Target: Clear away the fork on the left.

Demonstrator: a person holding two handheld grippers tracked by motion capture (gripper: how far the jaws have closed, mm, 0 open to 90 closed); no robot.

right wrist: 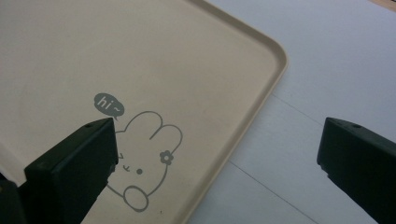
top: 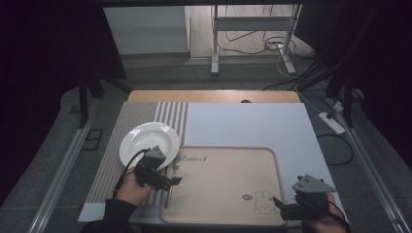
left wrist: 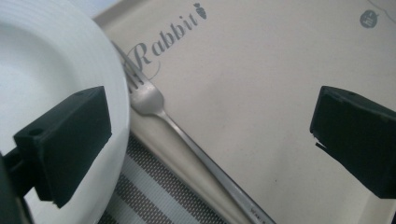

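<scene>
Left gripper (top: 176, 180) and right gripper (top: 278, 201) both hang low, jaws spread wide, gripping nothing.

My left gripper (top: 171, 181) hangs over the tray's (top: 221, 187) left rim, with the fork (left wrist: 154, 103) lying along that rim below it and the plate (top: 145, 141) just to the far left, on the striped mat (top: 109, 160). My right gripper (top: 282, 206) sits at the tray's near right corner, beside the rabbit print (right wrist: 144, 158). The sheet (top: 248, 126) lies beyond the tray.
</scene>
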